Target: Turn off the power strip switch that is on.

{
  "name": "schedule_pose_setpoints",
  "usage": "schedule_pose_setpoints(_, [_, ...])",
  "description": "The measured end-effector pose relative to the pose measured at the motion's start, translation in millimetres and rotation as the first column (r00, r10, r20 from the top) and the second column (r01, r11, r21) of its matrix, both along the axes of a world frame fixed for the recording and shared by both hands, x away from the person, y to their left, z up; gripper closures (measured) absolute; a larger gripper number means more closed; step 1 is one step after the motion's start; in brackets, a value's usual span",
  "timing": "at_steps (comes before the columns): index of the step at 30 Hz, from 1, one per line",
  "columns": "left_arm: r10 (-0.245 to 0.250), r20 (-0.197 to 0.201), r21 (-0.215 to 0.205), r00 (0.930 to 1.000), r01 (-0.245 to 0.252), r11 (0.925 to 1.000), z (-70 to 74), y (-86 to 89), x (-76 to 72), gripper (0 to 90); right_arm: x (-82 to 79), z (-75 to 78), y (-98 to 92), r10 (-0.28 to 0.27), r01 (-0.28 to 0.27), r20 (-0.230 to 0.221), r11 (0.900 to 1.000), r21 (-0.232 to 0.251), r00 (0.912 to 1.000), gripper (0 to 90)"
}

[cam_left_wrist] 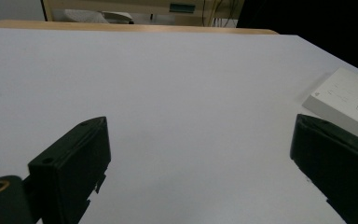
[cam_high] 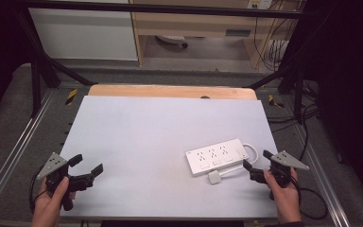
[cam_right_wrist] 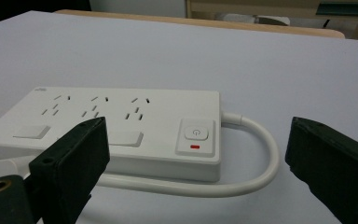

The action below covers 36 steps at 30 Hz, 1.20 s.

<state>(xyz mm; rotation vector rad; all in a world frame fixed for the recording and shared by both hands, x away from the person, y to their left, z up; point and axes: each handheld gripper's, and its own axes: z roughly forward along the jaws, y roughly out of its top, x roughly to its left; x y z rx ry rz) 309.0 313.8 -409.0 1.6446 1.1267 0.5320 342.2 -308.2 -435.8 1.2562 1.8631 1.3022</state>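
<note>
Currently power strip lying on tabletop, cord looping round its end with plug just beside. Right claw hovering near strip, jaws spread, gripping nothing. Left claw spread too, sitting well apart from strip.

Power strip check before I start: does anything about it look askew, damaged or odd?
Nothing stands out. The power strip lies flat, angled on the table, its cable looping round to the plug beside it, unplugged.
</note>
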Motion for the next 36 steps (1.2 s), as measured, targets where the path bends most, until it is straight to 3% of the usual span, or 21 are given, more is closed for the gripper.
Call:
schedule_pose_setpoints(9, [0.000,-0.003,-0.002,1.0000,0.000,1.0000,-0.8,-1.3,1.0,4.8,1.6,-0.3,1.5,0.019,-0.019,-0.022,1.000,0.002,0.9996,7.6])
schedule_pose_setpoints(20, [0.002,-0.009,-0.007,1.0000,-0.002,1.0000,-1.9,-1.2,2.0,4.9,-0.3,1.4,-0.8,0.000,0.000,-0.034,1.000,0.005,0.9994,5.9])
schedule_pose_setpoints(36, [-0.002,-0.004,0.006,1.0000,0.002,1.0000,-1.1,-1.8,2.2,5.1,-3.6,9.0,-2.0,-0.005,0.006,-0.009,0.998,0.058,0.9999,5.8])
